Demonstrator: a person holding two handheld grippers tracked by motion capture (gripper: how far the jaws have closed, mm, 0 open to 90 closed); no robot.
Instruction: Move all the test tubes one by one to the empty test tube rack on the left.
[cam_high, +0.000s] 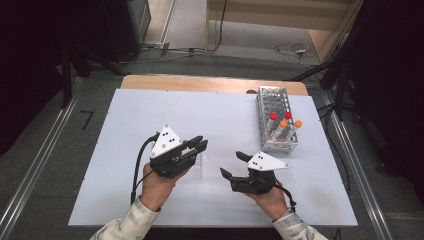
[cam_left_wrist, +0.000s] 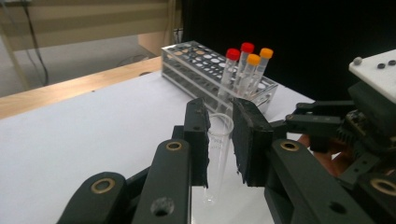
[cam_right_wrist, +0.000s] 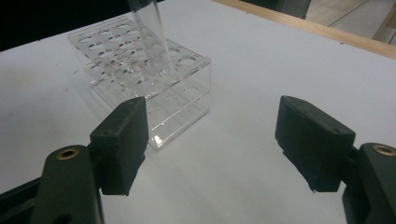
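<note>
The left gripper (cam_left_wrist: 219, 140) has its jaws closed onto an uncapped clear test tube (cam_left_wrist: 217, 156), pinching it near the open rim so that most of its length hangs free below the pads, and that is where I would expect trouble: smooth plastic held by a narrow band near the top could swivel or slide out if the hand tips or jolts. The tube is held above the small clear acrylic rack (cam_right_wrist: 144, 81) that sits at the near middle of the white table (cam_high: 130, 115), and in the right gripper view its lower part (cam_right_wrist: 152, 35) slants down over the rack's holes rather than hanging straight. If it goes down at that lean, the tip may catch on the edge of a hole and shove the light rack sideways, since nothing holds the rack. The right gripper (cam_high: 236, 165) hovers just to the right of that rack with its jaws spread wide and nothing between them; a careless sweep could knock the rack or the tube. Far right stands a metal rack (cam_high: 274, 117) with four capped tubes, two red (cam_left_wrist: 240, 52) and two orange (cam_left_wrist: 260, 56), well clear of both hands. The tube itself looks empty, transparent and round-bottomed, with a faint rim at the mouth, and I cannot tell whether its tip touches the rack yet.
</note>
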